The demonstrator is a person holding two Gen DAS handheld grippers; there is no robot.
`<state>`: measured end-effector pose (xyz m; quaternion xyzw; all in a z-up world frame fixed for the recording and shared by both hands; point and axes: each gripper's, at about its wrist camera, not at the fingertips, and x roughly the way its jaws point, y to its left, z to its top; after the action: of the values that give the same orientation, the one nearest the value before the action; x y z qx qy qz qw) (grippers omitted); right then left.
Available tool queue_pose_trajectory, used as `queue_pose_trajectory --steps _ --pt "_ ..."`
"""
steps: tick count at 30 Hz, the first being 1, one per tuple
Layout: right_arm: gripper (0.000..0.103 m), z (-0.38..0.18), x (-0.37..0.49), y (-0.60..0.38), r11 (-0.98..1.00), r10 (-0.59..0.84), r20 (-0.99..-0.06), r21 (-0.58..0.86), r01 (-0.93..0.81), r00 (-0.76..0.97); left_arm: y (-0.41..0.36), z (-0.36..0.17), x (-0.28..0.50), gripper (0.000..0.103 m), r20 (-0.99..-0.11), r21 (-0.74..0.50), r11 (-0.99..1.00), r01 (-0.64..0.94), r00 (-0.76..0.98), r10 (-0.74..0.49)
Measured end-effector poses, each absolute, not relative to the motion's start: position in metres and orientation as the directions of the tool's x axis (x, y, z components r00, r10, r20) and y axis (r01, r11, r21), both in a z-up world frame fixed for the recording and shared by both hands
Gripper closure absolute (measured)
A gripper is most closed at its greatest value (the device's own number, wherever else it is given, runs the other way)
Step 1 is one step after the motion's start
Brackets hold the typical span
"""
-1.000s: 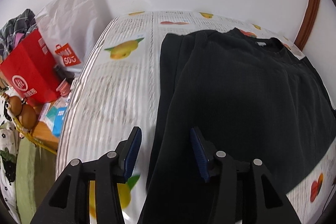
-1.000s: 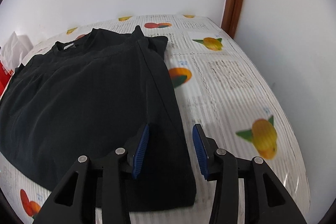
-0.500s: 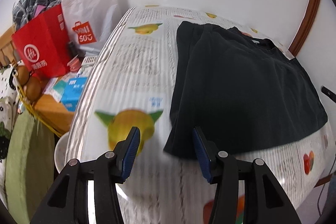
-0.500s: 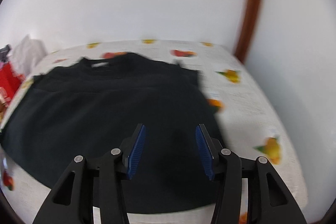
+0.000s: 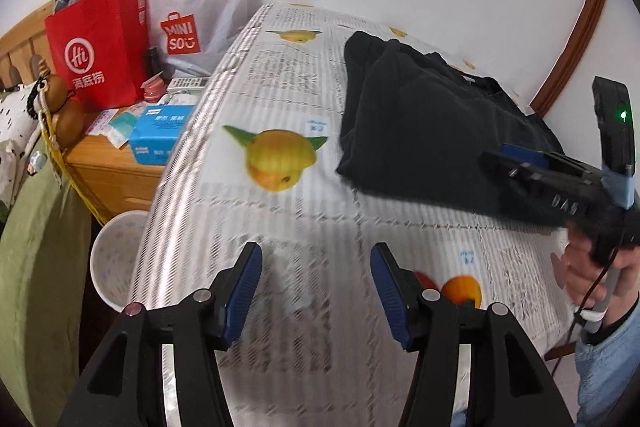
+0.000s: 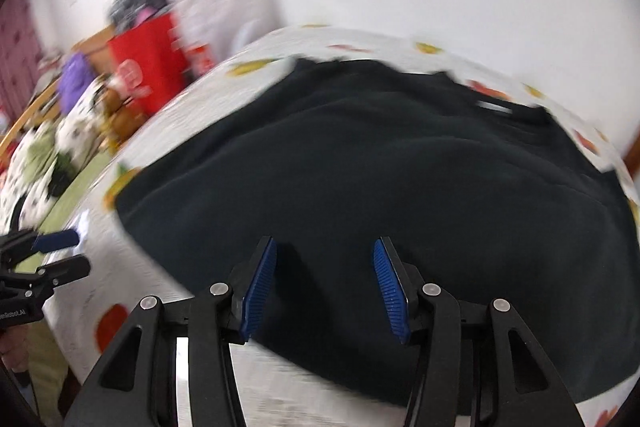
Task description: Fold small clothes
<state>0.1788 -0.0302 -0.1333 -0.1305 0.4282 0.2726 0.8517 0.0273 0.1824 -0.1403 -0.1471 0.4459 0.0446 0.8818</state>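
both tongs (image 5: 316, 287) (image 6: 325, 285) gape empty, left opening, over black garment (image 6: 380, 187).

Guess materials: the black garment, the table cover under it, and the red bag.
Black garment: soft matte knit, likely cotton or fleece; it slumps in thick folds without shine.
Table cover: probably plastic or oilcloth; glossy streaks over a fruit-and-text print.
Red bag: looks like coated paper; stiff flat panels, sharp creases, standing upright by itself.
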Motion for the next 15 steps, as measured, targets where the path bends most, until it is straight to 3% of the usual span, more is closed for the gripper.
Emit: queue_pose_trajectory --steps 4,9,15 --pt "0.052 -0.137 0.146 0.007 0.747 0.353 -0.798 -0.075 -0.661 0.489 0.194 -0.143 0.014 0.048 -0.789 -0.260 0.941 -0.216 0.610 -0.078" --pt "0.052 -0.139 0.123 0.048 0.651 0.401 -0.820 -0.058 -0.757 0.407 0.209 -0.147 0.004 0.048 -0.769 -0.341 0.916 -0.209 0.623 -0.145" --pt "0.049 -0.155 0.112 0.087 0.591 0.332 -0.812 -0.218 -0.776 0.480 0.218 -0.150 -0.003 0.048 -0.759 -0.367 0.906 -0.211 0.632 -0.160"
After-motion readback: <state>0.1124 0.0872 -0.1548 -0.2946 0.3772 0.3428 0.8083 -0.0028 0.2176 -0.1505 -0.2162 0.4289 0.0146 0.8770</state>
